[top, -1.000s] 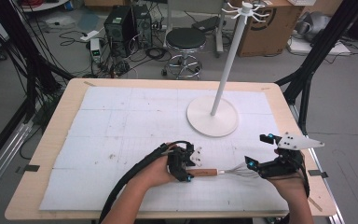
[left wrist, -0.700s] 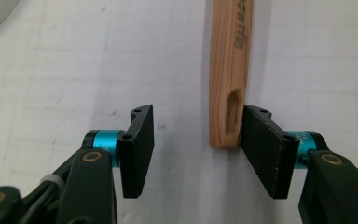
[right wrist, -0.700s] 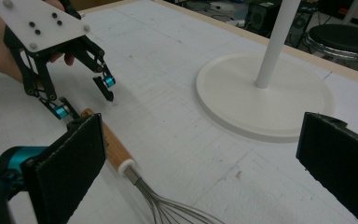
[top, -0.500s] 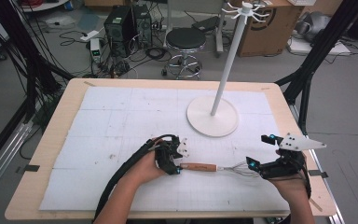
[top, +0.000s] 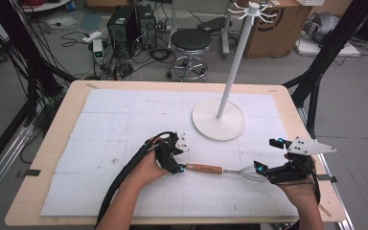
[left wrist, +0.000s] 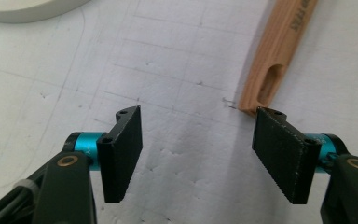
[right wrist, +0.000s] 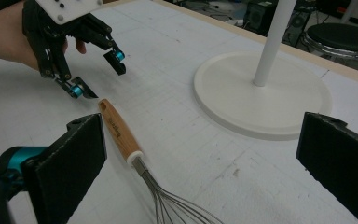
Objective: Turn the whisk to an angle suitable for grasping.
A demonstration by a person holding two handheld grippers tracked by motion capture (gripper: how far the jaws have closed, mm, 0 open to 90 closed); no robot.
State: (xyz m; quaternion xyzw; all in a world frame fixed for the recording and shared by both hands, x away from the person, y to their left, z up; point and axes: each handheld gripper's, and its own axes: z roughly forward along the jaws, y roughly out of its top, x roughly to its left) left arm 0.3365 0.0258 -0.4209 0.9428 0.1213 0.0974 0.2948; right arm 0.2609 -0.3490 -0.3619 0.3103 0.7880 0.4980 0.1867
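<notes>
The wire whisk with the light wooden handle (top: pixel 220 170) lies flat on the white gridded mat (top: pixel 124 120) near my edge of the table, its handle toward my left hand and its steel loops (top: pixel 247 173) toward my right. In the left gripper view the slotted end of the handle (left wrist: pixel 270 79) sits just beyond the tip of one black pad, outside the gap, with nothing but bare mat between the two pads. My left gripper (top: pixel 175 155) has just been opening, and its jaws now stand apart with no hold on the whisk; in the right gripper view I see it (right wrist: pixel 95 77) hovering just past the handle's end (right wrist: pixel 106 106), its blue-collared tips spread.

My right gripper (top: pixel 263 170) rests at the whisk's wire end, by the right edge of the mat. Its jaws are wide apart too: in its own view the two black pads stand at either side of the picture, and the handle (right wrist: pixel 121 133) and the wires (right wrist: pixel 172 205) run up between them without being pressed by either pad.

Farther back on the mat stands the white round-based hanging stand (top: pixel 219 120), its thin post (top: pixel 235 62) rising to a ring of small hooks (top: pixel 253 9). It stands well apart from the whisk. The mat covers a pale wooden table (top: pixel 62 120).
</notes>
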